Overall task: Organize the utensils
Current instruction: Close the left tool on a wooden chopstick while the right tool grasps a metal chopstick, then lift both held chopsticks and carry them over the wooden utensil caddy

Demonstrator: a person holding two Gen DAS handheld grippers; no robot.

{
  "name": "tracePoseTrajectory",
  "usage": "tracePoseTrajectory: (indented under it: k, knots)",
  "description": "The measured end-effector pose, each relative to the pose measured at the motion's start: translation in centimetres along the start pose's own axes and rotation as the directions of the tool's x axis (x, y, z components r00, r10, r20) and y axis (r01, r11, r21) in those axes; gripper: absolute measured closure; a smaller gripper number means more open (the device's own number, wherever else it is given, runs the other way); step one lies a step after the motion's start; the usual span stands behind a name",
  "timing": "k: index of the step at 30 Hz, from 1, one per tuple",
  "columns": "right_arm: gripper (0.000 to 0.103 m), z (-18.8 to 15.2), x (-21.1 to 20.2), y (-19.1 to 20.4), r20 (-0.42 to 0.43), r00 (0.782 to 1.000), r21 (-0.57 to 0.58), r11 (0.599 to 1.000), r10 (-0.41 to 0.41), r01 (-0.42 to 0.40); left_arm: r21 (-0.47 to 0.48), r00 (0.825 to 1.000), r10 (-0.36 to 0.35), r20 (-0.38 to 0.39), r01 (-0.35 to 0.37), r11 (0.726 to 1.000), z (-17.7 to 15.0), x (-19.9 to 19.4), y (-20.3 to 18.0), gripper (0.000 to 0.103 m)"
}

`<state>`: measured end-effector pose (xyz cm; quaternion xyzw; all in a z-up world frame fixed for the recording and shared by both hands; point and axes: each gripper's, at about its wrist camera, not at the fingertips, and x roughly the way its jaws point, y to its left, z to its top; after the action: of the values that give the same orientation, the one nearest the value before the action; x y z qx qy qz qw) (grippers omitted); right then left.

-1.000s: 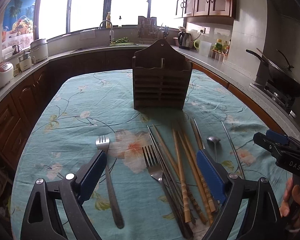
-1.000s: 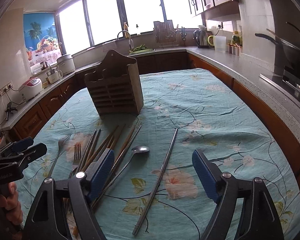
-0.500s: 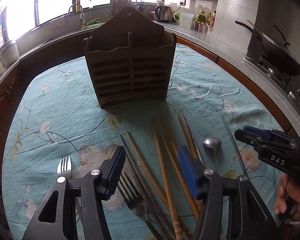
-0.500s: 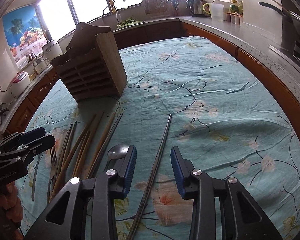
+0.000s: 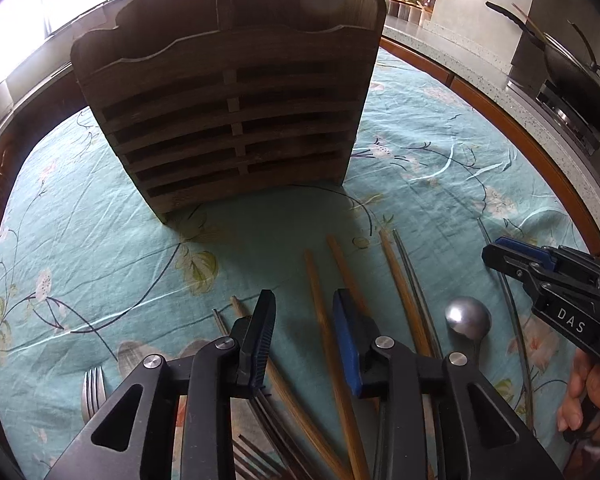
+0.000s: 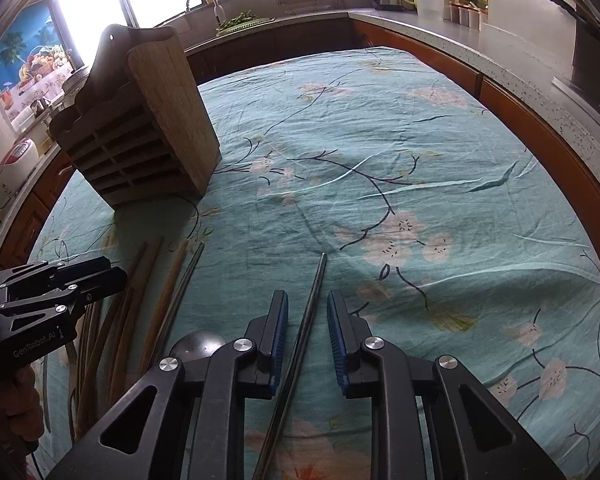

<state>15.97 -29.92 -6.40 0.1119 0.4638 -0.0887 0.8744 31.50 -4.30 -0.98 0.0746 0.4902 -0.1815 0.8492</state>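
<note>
Blown-out window [image 6: 100, 0] backlight, dim foreground, fisheye-bent edges, slight motion blur

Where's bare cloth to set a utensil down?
Free: the tablecloth right of the lone metal chopstick, out to the far edge. Crowded: the strip in front of the wooden holder, with wooden chopsticks, spoon and fork.

A slatted wooden utensil holder [image 5: 228, 120] is stood upright on the tablecloth [image 6: 380, 152], behind a row of utensils laid flat. In that row, wooden chopsticks [image 5: 320, 320] are placed left of a spoon [image 5: 468, 316], and a metal chopstick [image 6: 312, 300] lies apart to the right.
</note>
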Motion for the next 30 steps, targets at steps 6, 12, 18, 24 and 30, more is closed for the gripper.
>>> tracePoseTrajectory:
  k: [6, 12, 18, 24, 30]
  knots:
    - [0.091, 0.7, 1.0, 1.1, 0.003, 0.998, -0.072, 0.996, -0.056, 0.056, 0.037, 1.000, 0.001, -0.007, 0.000, 0.999, 0.6, 2.0, -1.2, 0.094]
    - [0.099, 0.8, 0.8, 0.5, -0.002, 1.000, -0.034, 0.999, 0.009, -0.009, 0.032, 1.000, -0.025, 0.000, 0.025, 0.999, 0.4, 2.1, -1.4, 0.099]
    - [0.099, 0.7, -2.1, 0.7, 0.059, 0.995, 0.000, 0.996, 0.086, -0.086, -0.021, 0.995, -0.068, 0.080, 0.069, 0.997, -0.5, -1.6, 0.0, 0.099]
    - [0.099, 1.0, -5.7, 1.5, 0.132, 0.984, -0.019, 0.993, 0.121, -0.119, -0.076, 0.977, -0.105, 0.187, 0.121, 0.990, -2.0, -6.7, 1.2, 0.099]
    - [0.099, 1.4, -8.7, 2.0, 0.193, 0.970, -0.030, 0.989, 0.148, -0.145, -0.098, 0.951, -0.116, 0.286, 0.150, 0.984, -4.1, -12.1, 2.0, 0.099]
